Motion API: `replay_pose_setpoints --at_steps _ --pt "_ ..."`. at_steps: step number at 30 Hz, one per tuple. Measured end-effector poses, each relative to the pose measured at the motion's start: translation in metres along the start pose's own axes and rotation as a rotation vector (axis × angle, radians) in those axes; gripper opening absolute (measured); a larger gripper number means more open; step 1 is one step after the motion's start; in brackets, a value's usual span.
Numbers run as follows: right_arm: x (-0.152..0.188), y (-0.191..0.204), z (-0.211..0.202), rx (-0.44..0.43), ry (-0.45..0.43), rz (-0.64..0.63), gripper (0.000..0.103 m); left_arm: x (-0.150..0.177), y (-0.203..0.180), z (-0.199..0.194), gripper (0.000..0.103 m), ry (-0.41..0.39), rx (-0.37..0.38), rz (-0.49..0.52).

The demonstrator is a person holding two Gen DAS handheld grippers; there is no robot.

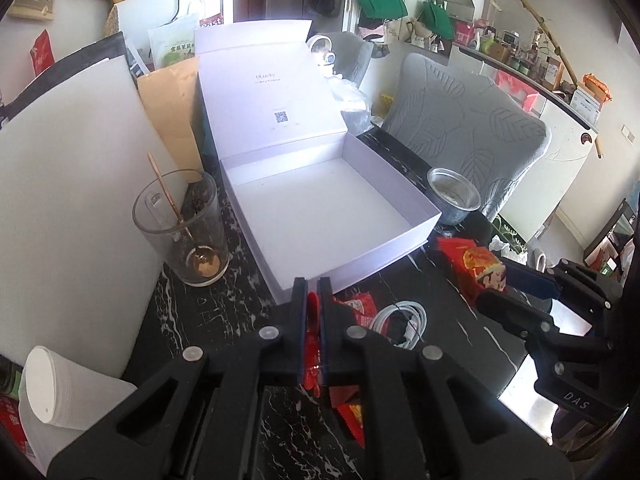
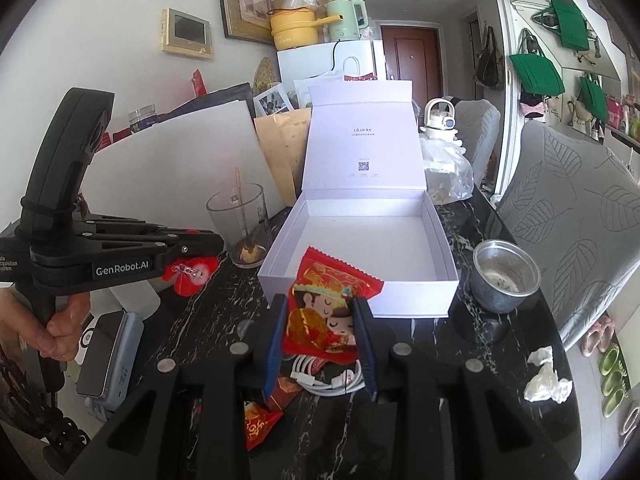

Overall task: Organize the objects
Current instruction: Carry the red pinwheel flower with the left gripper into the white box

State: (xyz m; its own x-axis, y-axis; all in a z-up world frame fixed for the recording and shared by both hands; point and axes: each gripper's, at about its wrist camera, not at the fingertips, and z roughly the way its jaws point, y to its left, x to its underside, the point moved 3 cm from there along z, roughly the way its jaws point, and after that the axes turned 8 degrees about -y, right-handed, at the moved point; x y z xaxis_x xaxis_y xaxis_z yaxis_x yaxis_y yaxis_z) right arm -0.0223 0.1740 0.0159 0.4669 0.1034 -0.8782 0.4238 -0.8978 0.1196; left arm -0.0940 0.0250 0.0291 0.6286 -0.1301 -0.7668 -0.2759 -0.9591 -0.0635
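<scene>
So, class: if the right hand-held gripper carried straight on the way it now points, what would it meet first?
Most likely the open white box. The right hand-held gripper, shut on a red snack packet, points forward and down at the box's near wall. Depth is unclear, so the packet might clear the rim and land inside.

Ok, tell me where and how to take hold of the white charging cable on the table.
Grip the white cable across its bundled loops, not a loose plug end; the coil lies flat on the dark table, so come from straight above. The right hand-held gripper already holds a red snack packet over it, so that likely goes first.
</scene>
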Motion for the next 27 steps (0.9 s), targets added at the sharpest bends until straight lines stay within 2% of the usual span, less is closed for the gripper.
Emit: replay_pose_setpoints --at_steps 14,27 --pt "-0.038 -0.023 0.045 -0.013 0.0 -0.017 0.032 -0.05 0.0 0.038 0.005 -0.021 0.018 0.045" --pt "-0.08 -0.057 0.104 -0.023 0.016 -0.014 0.032 -0.105 0.006 0.093 0.005 -0.043 0.006 0.08"
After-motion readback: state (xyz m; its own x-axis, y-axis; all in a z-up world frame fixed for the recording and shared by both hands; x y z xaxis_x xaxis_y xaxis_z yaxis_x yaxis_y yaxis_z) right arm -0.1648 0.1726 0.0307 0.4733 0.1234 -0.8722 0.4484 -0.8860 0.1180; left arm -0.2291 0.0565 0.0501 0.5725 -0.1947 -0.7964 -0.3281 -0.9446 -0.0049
